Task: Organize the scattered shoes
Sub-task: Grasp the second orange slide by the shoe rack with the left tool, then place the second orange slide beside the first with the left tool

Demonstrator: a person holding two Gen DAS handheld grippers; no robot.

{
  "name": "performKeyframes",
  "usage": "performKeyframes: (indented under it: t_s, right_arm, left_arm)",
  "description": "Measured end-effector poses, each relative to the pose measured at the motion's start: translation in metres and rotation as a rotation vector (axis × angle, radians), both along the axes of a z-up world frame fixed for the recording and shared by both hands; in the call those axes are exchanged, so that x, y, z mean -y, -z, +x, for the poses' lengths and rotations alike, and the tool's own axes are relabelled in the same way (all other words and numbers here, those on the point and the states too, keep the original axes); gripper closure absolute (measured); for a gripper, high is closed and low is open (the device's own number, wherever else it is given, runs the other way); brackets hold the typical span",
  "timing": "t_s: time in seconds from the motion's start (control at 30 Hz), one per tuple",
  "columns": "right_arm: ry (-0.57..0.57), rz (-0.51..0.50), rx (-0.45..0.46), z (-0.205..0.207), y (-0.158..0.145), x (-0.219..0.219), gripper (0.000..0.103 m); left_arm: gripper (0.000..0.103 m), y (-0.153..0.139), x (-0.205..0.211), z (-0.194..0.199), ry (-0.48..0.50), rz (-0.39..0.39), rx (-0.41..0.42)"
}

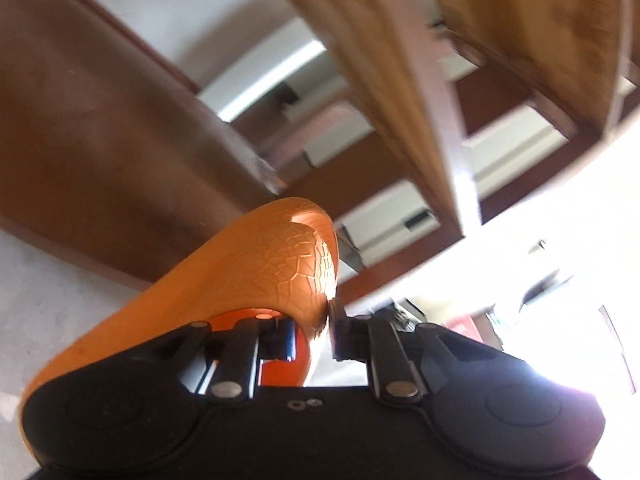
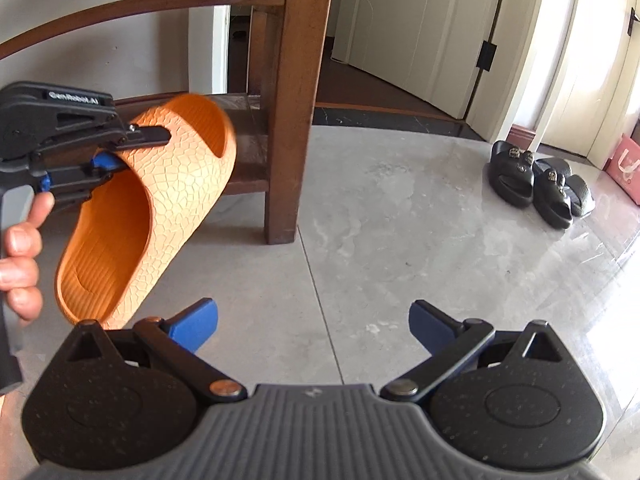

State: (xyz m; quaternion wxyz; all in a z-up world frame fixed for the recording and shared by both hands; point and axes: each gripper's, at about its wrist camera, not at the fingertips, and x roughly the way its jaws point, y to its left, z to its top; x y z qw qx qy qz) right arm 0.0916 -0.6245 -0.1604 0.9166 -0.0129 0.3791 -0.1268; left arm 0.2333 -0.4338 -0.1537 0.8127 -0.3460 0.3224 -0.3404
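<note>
An orange slipper (image 2: 176, 184) with a cracked-pattern strap hangs tilted above the grey floor, heel end down. My left gripper (image 2: 136, 148) is shut on the strap, one finger over it and one under it. In the left wrist view the slipper (image 1: 272, 264) fills the space just past the left gripper (image 1: 312, 332), whose pads pinch the strap's edge. A hand (image 2: 20, 256) holds that gripper's handle. My right gripper (image 2: 314, 322) stands open over bare floor, with nothing between its blue pads. A pair of black sandals (image 2: 536, 180) lies on the floor at the far right.
A wooden stand has a thick leg (image 2: 296, 120) and a low shelf (image 2: 248, 148) just behind the slipper. A pink bag (image 2: 624, 164) leans by the wall past the sandals. A cream door (image 2: 420, 32) stands ajar at the back. Grey tiled floor (image 2: 400, 240) stretches between stand and sandals.
</note>
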Motion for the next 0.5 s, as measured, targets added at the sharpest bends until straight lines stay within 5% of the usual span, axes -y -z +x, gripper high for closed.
performKeyframes:
  t_s: [0.3, 0.5]
  right_arm:
    - [-0.039, -0.021, -0.025, -0.012, 0.003, -0.034, 0.0]
    - [-0.122, -0.055, -0.045, -0.023, -0.003, -0.091, 0.0]
  left_arm:
    - [0.092, -0.041, -0.087, -0.042, 0.326, 0.134, 0.208]
    - [0.092, -0.058, -0.177, -0.068, 0.47, 0.257, 0.257]
